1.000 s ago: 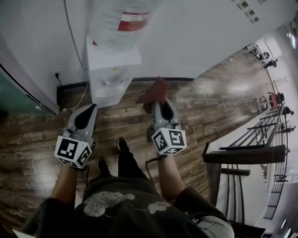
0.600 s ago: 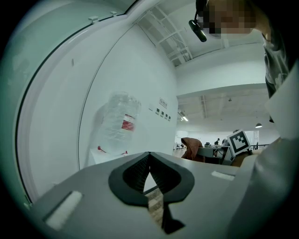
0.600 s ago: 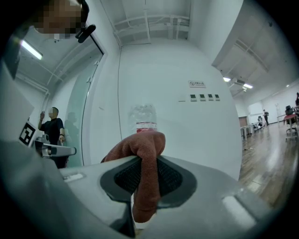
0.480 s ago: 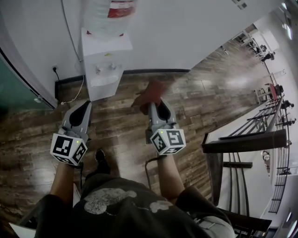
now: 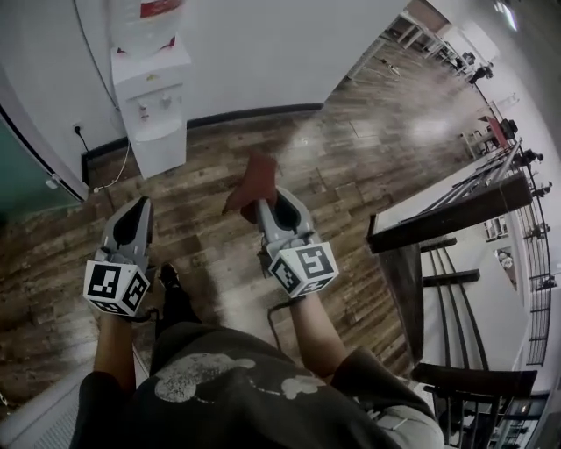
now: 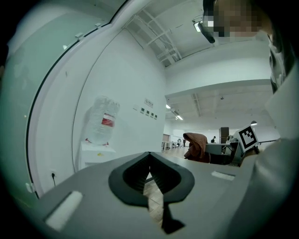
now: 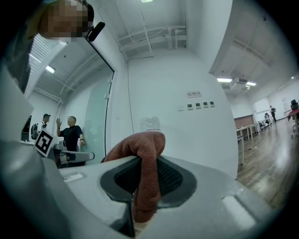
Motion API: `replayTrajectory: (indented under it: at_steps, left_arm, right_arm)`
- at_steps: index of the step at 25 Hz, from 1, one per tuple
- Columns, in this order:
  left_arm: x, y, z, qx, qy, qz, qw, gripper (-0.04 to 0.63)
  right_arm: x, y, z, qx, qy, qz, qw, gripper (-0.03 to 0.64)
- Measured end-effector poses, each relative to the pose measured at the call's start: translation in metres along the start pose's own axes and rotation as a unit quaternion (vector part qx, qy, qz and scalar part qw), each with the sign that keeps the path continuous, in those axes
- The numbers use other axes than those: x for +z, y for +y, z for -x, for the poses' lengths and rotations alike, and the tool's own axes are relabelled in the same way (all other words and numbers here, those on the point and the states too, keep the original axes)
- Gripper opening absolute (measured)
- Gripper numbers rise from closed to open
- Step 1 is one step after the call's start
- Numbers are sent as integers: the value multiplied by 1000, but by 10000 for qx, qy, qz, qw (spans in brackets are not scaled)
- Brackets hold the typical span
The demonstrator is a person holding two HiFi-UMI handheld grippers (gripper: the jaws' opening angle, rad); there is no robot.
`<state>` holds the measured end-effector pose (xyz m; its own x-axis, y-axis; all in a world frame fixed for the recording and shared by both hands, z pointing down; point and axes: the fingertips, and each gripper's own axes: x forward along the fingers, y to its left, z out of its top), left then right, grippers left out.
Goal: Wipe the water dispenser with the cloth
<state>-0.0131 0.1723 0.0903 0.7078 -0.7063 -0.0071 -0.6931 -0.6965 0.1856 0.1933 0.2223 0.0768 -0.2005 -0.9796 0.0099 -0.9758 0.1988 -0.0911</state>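
The white water dispenser (image 5: 154, 98) stands against the wall at the upper left of the head view, some way off across the wood floor, with its clear bottle (image 5: 147, 17) on top. My right gripper (image 5: 263, 202) is shut on a reddish-brown cloth (image 5: 252, 179) that sticks out past its tips. In the right gripper view the cloth (image 7: 141, 144) is folded over and pinched between the jaws. My left gripper (image 5: 142, 205) is shut with nothing in it and points toward the dispenser (image 6: 96, 154). The bottle (image 6: 103, 125) also shows in the left gripper view.
A wall socket with a cable (image 5: 84, 133) sits left of the dispenser, beside a glass partition (image 5: 22, 180). A dark table and metal railing (image 5: 456, 219) stand on the right. Two people (image 7: 71, 135) stand by the glass wall in the right gripper view.
The dispenser has drawn away to the upper left as the person backs off from it. Both grippers stay shut, and the right one keeps hold of the cloth.
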Motion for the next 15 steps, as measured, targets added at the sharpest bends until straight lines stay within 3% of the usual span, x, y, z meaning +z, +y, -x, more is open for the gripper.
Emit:
replayTrajectory:
  at_steps: [9, 15]
  left_arm:
    - [-16, -100, 80, 133, -5, -54, 9999, 20]
    - [-15, -122, 130, 373, -28, -37, 9993, 20]
  right_arm:
    - [-17, 32, 119, 413, -14, -113, 9991, 63]
    - [-26, 58, 141, 668, -11, -368, 9971, 61]
